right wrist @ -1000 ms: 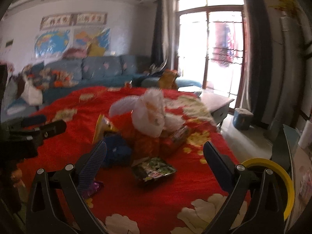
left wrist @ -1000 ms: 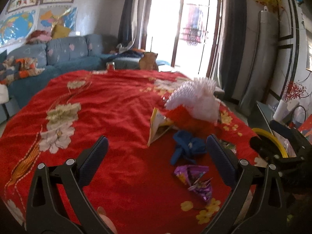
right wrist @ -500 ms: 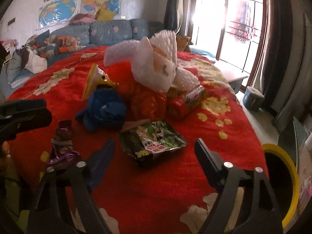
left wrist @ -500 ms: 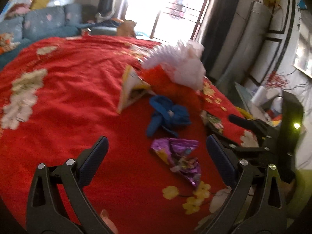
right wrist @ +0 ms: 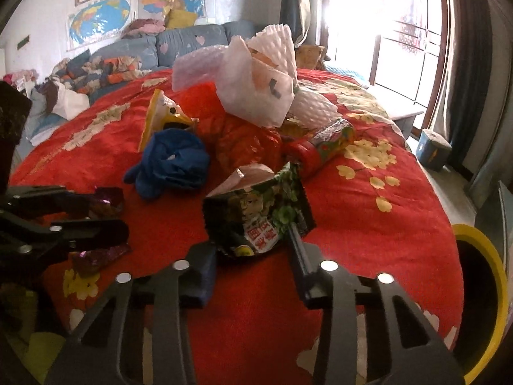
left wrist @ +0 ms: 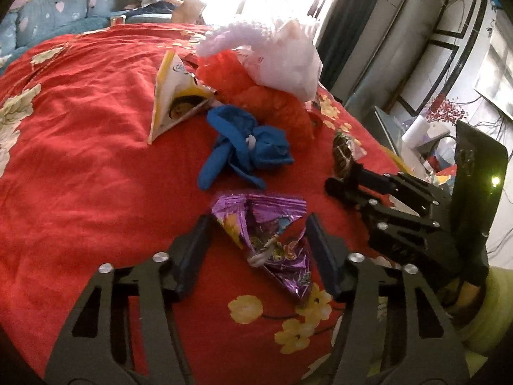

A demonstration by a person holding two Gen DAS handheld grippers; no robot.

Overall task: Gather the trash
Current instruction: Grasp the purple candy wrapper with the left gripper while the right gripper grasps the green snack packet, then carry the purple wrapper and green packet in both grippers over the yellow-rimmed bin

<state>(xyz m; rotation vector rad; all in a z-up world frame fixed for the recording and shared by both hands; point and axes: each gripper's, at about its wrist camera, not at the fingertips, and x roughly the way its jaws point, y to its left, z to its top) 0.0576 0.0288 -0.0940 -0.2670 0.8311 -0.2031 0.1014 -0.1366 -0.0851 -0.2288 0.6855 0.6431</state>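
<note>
The left gripper (left wrist: 256,234) has just been closing, its pads pressing a purple foil wrapper (left wrist: 269,237) lying near on the red blanket (left wrist: 80,166). The right gripper (right wrist: 253,240), likewise closing, is pinching a green snack bag (right wrist: 256,208). Farther off, a blue cloth (left wrist: 247,147) is lying.

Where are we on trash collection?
Done: nothing visibly binned. In hand: left hand-held gripper just closed onto the purple wrapper, right hand-held gripper onto the green snack bag. Left: blue cloth, yellow carton, red bag, white foam on the blanket.
</note>
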